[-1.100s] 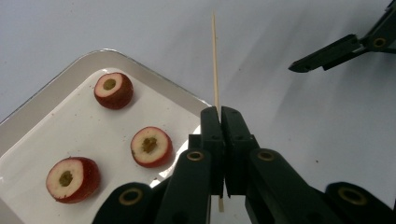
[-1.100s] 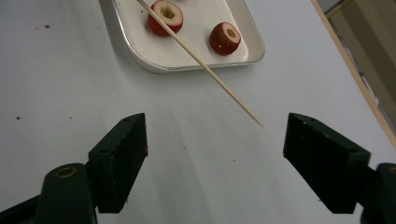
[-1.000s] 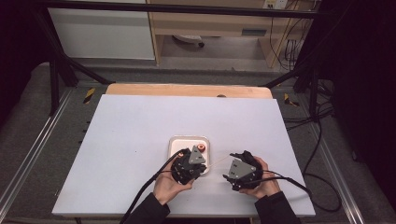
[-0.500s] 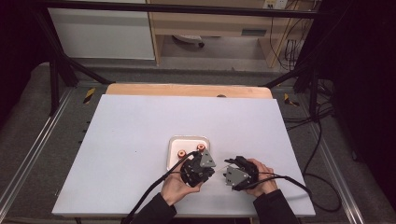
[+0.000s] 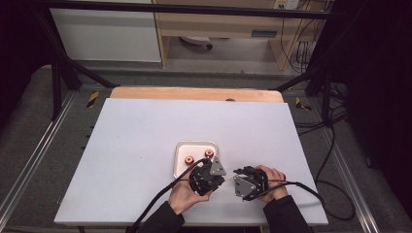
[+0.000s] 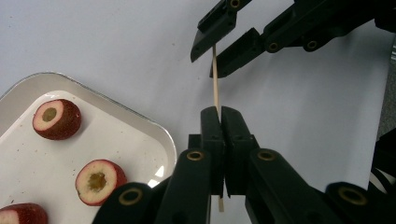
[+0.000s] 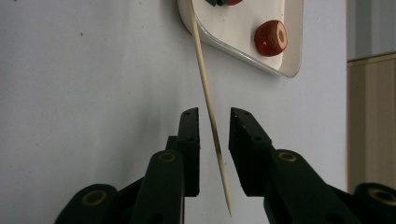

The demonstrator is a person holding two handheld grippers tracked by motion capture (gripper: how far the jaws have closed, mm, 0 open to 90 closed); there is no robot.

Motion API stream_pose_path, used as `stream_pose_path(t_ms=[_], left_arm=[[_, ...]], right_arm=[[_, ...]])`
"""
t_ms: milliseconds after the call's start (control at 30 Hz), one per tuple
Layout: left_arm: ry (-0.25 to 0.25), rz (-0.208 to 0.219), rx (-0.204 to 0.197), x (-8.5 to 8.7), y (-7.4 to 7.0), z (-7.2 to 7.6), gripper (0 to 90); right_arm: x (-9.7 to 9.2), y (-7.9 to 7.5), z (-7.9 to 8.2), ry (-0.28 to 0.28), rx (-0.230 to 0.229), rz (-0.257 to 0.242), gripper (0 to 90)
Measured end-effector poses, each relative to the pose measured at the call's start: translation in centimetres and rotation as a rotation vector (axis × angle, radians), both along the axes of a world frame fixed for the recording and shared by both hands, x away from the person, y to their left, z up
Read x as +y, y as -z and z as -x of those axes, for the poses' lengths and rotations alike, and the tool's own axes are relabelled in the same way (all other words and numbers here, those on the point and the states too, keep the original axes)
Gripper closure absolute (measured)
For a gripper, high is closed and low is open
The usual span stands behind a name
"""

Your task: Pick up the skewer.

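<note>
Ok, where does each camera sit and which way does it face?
High view: above the person's side, looking forward and down on the table; both forearms show.
Left gripper view: on the left tool, shut on the skewer, facing the right tool; tray at left.
Right gripper view: on the right tool, its jaws just closing around the skewer without pressing; tray beyond.
Both gripper views share skewer and tray.

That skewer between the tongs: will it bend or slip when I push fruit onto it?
The skewer looks thin and straight, so probably stiff along its length but apt to snap sideways. The left tongs clamp it; the right tongs, just closing, don't yet press it. Smooth wood may slide.
</note>
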State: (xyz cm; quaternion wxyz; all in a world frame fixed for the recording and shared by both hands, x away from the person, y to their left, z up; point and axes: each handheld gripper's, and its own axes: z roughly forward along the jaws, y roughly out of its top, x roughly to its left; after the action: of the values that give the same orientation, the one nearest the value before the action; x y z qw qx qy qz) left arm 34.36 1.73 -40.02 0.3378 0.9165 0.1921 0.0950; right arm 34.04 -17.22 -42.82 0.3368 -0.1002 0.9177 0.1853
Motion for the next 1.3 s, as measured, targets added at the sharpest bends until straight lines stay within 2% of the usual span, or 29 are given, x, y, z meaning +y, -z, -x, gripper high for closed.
stream_pose_path(t_ms=[133, 500, 833, 900, 967, 1000, 1033, 1100, 1167, 1267, 1300], left_arm=[[0.004, -0.001, 0.002, 0.0, 0.0, 0.0, 88.5], [0.006, 0.002, 0.008, 0.2, 0.1, -0.1, 88.5], [0.009, 0.009, 0.021, 0.3, 0.0, -0.4, 88.0], [0.009, 0.011, 0.022, 0.4, -0.1, -0.5, 85.4], [-0.004, 0.019, 0.016, 0.7, -0.3, -0.6, 78.0], [-0.002, 0.024, 0.023, 0.8, -0.3, -0.8, 78.0], [-0.004, 0.018, 0.032, 0.9, -0.4, -0.9, 71.8], [-0.008, -0.015, 0.042, 1.0, -0.6, -1.2, 69.2], [-0.013, -0.028, 0.066, 1.0, -0.7, -1.4, 66.7], [-0.007, -0.081, 0.099, 0.9, -0.7, -1.8, 66.8], [-0.002, -0.115, 0.13, 0.6, -0.6, -2.0, 68.4]], right_arm=[[0.1, -0.1, 0.1, -0.04, -0.022, 0.027, 80.7], [0.1, 0.0, 0.2, -0.095, -0.053, 0.083, 88.1], [0.1, -0.2, 0.4, -0.121, -0.073, 0.111, 89.2], [0.1, -0.3, 0.4, -0.12, -0.08, 0.118, 89.2], [0.2, -0.4, 0.4, -0.119, -0.095, 0.132, 89.2], [0.2, -0.4, 0.4, -0.119, -0.095, 0.132, 89.2], [0.2, -0.5, 0.4, -0.116, -0.109, 0.15, 89.2], [0.3, -0.6, 0.4, -0.122, -0.123, 0.168, 89.2], [0.6, -0.7, 0.4, -0.133, -0.138, 0.181, 89.2], [0.8, -0.8, 0.4, -0.146, -0.152, 0.194, 89.2], [1.1, -0.9, 0.5, -0.152, -0.163, 0.206, 89.1]])
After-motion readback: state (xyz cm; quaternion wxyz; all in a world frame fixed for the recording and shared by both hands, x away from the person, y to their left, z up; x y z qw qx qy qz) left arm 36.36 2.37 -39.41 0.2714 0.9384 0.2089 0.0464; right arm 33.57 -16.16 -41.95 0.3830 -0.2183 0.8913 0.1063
